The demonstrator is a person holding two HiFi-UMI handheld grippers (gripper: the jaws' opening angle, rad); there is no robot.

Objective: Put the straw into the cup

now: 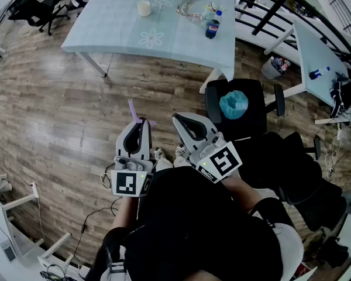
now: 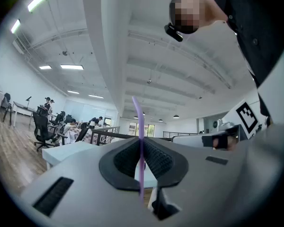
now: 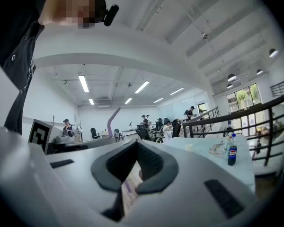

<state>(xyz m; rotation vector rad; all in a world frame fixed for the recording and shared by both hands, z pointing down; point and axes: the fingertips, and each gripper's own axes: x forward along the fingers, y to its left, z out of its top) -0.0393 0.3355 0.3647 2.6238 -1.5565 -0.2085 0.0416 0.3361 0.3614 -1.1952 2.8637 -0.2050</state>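
My left claw (image 1: 142, 121) pinches the thin purple plastic straw (image 2: 138, 113) upright, its long axis crossing the level jaws; my right claw (image 1: 175, 117), level alongside, is closed and empty.

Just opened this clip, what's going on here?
A person stands with a claw in each hand. The left claw is shut on a purple straw, which sticks out of it. The right claw looks closed with nothing in it. The cup sits on the pale table ahead, well away from both claws, so the straw is not yet in it.
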